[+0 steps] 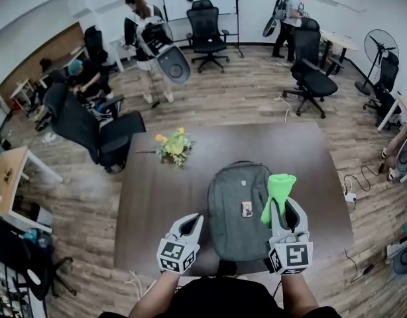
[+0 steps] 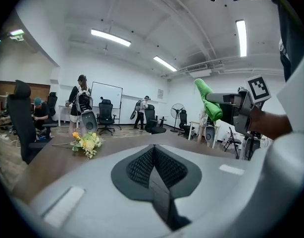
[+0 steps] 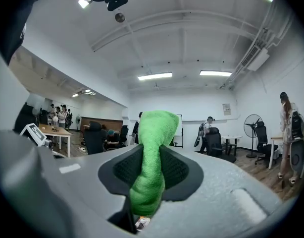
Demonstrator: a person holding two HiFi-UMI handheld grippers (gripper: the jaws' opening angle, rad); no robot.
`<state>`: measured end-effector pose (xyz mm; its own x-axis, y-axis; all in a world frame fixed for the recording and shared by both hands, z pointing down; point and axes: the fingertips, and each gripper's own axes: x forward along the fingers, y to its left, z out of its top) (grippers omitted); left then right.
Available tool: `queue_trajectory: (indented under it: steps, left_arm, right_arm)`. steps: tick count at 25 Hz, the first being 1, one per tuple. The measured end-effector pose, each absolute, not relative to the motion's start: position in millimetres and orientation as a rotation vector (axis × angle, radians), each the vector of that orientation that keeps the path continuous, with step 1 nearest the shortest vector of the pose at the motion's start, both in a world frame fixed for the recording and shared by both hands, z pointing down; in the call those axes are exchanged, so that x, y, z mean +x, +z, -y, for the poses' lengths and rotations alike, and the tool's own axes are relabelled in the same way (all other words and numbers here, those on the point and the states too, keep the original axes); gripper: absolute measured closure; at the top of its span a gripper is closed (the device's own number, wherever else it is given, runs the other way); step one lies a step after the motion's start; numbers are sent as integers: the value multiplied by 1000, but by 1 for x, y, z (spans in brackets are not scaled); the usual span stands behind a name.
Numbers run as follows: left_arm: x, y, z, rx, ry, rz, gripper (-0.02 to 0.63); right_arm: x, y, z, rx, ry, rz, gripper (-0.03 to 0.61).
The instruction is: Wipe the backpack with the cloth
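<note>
1. Backpack (image 1: 238, 211), grey, is lying flat on the brown tabletop (image 1: 150, 204), near its front edge.
2. At the backpack's right side, the right hand-held gripper (image 1: 286, 211) is pinching the green cloth (image 1: 280, 189), which is sticking out past its jaws.
3. Just left of the backpack, the left hand-held gripper (image 1: 189, 227) is hovering, jaws pressed together on nothing.

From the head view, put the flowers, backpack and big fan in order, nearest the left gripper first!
1. Backpack, just right of the left gripper.
2. Flowers, ahead on the table.
3. Fan, far right across the room.
</note>
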<state>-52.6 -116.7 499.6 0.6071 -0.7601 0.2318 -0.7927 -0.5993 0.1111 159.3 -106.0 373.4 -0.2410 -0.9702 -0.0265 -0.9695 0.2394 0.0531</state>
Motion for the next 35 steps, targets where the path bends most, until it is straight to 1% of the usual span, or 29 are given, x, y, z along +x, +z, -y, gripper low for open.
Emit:
queue_trajectory:
  steps: [11,29,35]
  left_arm:
    - [-51,499,121,2636,225,1283,594]
    - [-49,480,122,2658,151,1321,594]
    - [-56,470,121,2664,149,1403,594]
  right_arm:
    - [154,375,107,1912,-176,2427,485]
    - [156,393,113,1868,-119,2420,486]
    - [153,397,114,1844,-113,2421,486]
